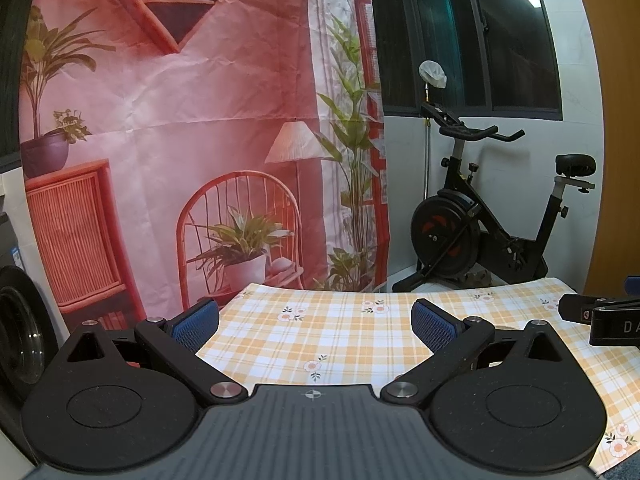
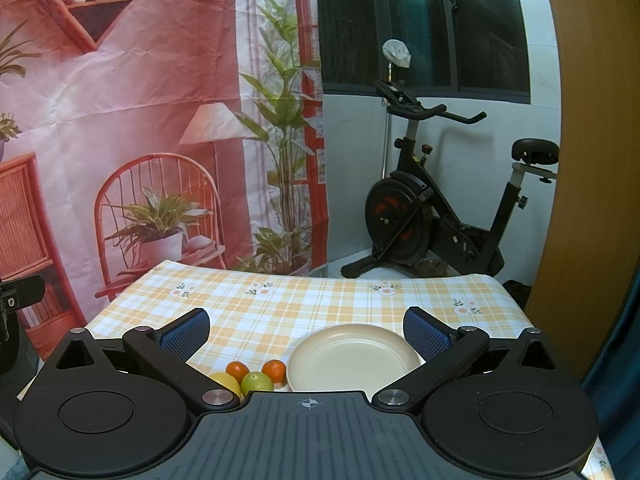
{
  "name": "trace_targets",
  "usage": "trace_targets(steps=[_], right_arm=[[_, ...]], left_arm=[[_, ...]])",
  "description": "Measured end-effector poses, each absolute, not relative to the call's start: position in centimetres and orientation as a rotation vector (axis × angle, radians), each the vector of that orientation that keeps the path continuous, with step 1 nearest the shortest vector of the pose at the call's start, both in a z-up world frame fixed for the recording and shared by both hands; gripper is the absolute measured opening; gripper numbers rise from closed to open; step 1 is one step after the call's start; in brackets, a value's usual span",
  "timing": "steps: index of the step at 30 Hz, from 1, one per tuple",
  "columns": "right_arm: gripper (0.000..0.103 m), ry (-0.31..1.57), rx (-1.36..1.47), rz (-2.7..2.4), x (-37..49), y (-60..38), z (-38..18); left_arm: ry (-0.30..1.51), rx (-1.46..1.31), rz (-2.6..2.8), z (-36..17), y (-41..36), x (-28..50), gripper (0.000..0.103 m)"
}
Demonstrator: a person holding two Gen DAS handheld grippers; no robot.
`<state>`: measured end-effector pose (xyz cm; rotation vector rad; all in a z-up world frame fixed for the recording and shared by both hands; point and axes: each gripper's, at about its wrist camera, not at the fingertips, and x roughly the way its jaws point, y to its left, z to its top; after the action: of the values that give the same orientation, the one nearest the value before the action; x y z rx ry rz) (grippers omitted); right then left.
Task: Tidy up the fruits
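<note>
Cream plate point(image 2: 354, 358) on the checked cloth point(image 2: 280, 312) of the counter, empty, seen low in the right wrist view. Just left of the plate, four fruits in a tight cluster: an orange point(image 2: 274, 371) nearest the plate rim, a second orange point(image 2: 237, 370) left of that, a green fruit point(image 2: 257, 382) in front between them, and a yellow fruit point(image 2: 226, 384) farthest from the plate, partly hidden by the gripper body. Right gripper point(image 2: 306, 334) above the near side of the plate, jaws spread wide, blue pads point(image 2: 426, 338) bare, nothing between them. Left gripper point(image 1: 316, 322) over bare cloth well left of the plate, jaws likewise released and empty; no fruit or plate in the left wrist view, only a dark edge of the other gripper at the right border. Beyond the counter, behind the plate, a pink printed backdrop point(image 2: 120, 100) and an exercise bike point(image 2: 440, 208).
</note>
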<state>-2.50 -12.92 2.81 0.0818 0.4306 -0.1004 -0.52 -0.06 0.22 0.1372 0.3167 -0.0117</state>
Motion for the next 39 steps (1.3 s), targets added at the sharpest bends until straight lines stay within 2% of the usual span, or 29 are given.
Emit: trace_targets(steps=[39], right_arm=[[0.103,0.427,0.089,-0.1,-2.59,-13.29,3.01]], left_arm=[[0.318,0.135,-0.011,0.33,-0.07,-0.46,0.103]])
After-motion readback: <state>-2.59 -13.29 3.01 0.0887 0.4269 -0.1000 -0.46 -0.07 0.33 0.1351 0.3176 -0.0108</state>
